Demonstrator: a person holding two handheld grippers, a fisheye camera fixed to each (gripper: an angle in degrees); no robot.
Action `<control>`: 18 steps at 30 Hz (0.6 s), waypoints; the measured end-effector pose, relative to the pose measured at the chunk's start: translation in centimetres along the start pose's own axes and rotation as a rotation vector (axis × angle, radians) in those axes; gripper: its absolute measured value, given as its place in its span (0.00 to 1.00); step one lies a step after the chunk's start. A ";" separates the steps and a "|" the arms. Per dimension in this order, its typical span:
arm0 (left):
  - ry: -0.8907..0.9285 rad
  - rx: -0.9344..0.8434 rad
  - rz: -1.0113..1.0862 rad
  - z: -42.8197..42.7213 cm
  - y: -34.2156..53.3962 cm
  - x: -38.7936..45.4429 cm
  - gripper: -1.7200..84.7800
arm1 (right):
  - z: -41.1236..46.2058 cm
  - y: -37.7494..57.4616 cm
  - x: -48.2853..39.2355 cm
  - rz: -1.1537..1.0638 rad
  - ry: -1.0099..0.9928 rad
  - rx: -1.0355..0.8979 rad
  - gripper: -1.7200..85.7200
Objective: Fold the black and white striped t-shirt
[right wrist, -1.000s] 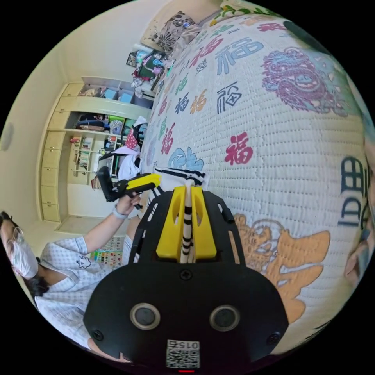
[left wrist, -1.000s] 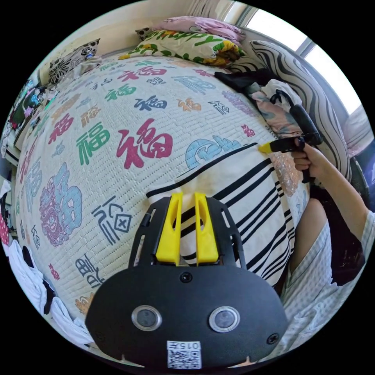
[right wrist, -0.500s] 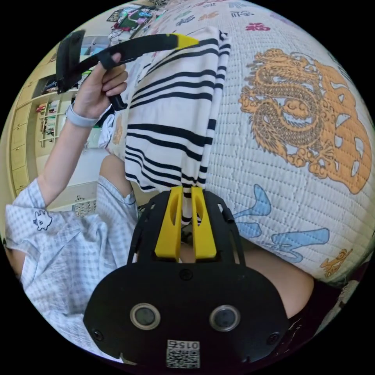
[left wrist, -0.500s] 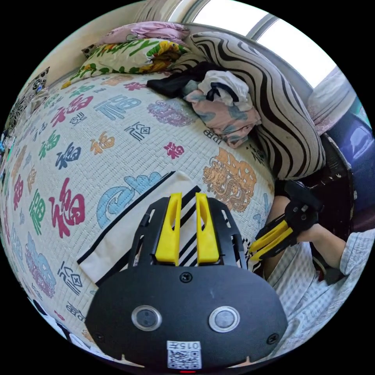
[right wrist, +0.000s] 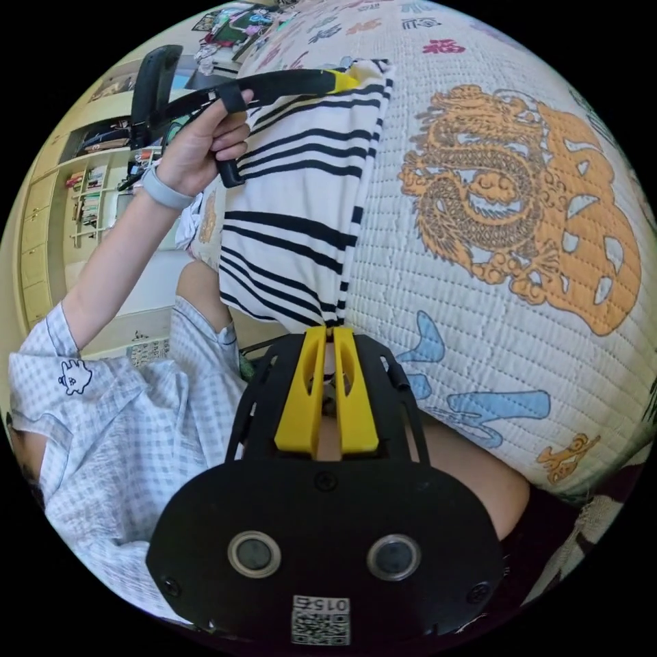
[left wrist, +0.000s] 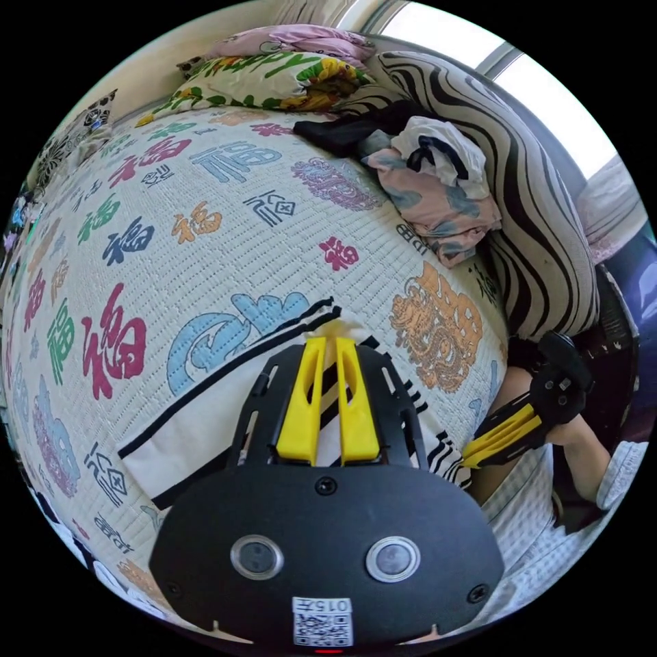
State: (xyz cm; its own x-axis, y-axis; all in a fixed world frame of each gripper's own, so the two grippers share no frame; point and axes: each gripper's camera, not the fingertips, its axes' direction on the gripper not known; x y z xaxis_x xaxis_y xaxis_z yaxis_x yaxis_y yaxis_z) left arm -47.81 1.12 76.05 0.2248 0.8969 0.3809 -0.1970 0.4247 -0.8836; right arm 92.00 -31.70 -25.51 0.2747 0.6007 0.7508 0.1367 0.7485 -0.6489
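The left gripper (left wrist: 327, 340) is seen with its yellow jaws pressed nearly together, and a far corner of the striped t-shirt (left wrist: 205, 410) is pinched between them. In the right gripper view that same gripper (right wrist: 342, 79) is shown clamped on the shirt's far corner, held by a hand (right wrist: 198, 140) with a wristband on. The right gripper (right wrist: 327, 330) is closed down on the near edge of the shirt (right wrist: 301, 185), right by the person's knee. The shirt is laid flat-ish on the near edge of the bedspread (left wrist: 205, 226), which is quilted and covered in colourful characters and an orange dragon print (right wrist: 520, 198). Off to the far right a pile of clothes (left wrist: 431, 178) is heaped against a zebra-striped cushion (left wrist: 520, 198), and a floral pillow (left wrist: 260, 72) is parked at the far end.
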 end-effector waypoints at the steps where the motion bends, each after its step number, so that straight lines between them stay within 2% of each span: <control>1: 0.026 0.008 -0.021 -0.9 0.2 -1.1 0.07 | -0.4 0.4 -0.4 -0.008 0.011 0.004 0.06; 3: 0.060 0.029 -0.037 -3.0 1.2 -2.7 0.09 | -1.3 1.3 -0.8 -0.010 -0.021 0.030 0.09; 6: 0.076 0.175 -0.090 -8.7 5.5 -6.5 0.11 | -4.4 2.8 -0.8 -0.035 -0.139 0.204 0.12; 10: 0.057 0.287 -0.292 -15.1 13.4 -16.3 0.12 | -8.3 2.2 -0.2 -0.081 -0.156 0.412 0.13; 13: 0.209 0.262 -0.406 -16.4 17.4 -24.2 0.13 | -9.6 0.2 0.6 -0.116 -0.225 0.523 0.14; 18: 0.537 0.264 -0.507 -15.1 20.4 -32.7 0.14 | -8.0 -3.5 2.6 -0.087 -0.327 0.453 0.16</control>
State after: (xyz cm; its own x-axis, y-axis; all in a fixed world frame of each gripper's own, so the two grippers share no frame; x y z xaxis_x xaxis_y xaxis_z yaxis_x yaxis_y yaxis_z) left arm -44.77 -21.38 41.42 0.7655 0.4317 0.4771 -0.1519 0.8418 -0.5179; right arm 99.88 -34.99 -22.26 -0.0385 0.5332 0.8451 -0.2967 0.8015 -0.5192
